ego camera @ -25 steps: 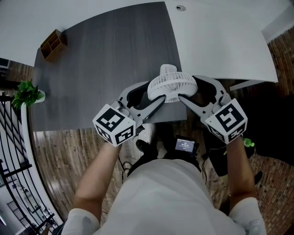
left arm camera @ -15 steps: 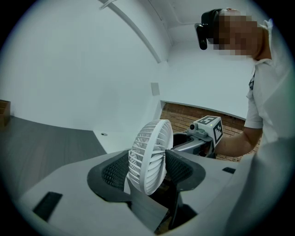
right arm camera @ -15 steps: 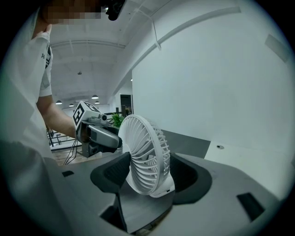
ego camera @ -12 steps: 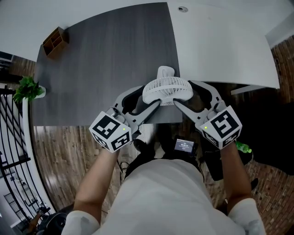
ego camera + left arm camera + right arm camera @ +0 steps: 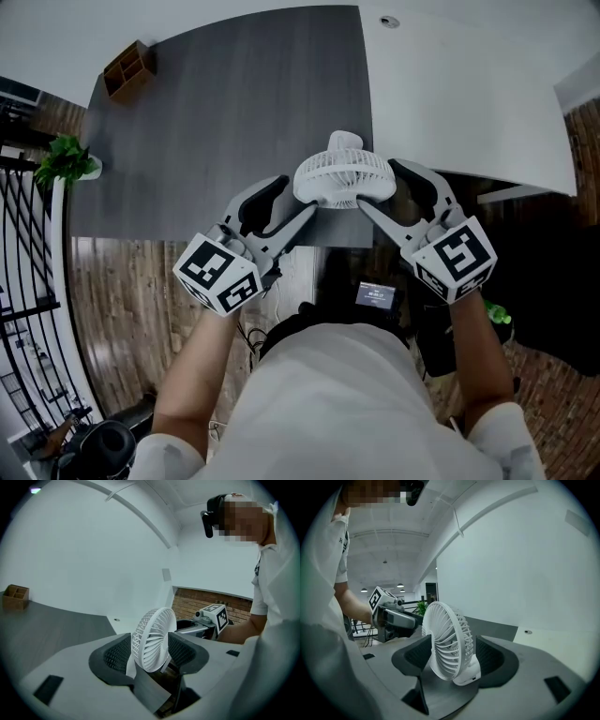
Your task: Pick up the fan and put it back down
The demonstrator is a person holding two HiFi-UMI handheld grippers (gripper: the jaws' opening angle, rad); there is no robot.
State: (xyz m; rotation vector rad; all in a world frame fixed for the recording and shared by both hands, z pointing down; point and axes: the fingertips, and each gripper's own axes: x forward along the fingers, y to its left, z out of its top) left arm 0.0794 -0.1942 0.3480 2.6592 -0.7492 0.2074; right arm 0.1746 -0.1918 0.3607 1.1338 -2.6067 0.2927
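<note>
A small white fan is near the front edge of the dark grey table, its grille tilted up toward me. My left gripper comes in from the left and is shut on the left rim of the fan's head. My right gripper mirrors it on the right rim. In the left gripper view the fan fills the gap between the black pads. The right gripper view shows the fan between its pads too, base low at the right. I cannot tell whether the base touches the table.
A wooden organiser stands at the table's far left corner. A white desk adjoins the table on the right. A potted plant and a black railing are at the left over a wooden floor.
Both grippers have tilted slightly and the left marker cube has drifted down and left. The fan has stayed between both pairs of jaws near the table's front edge.
</note>
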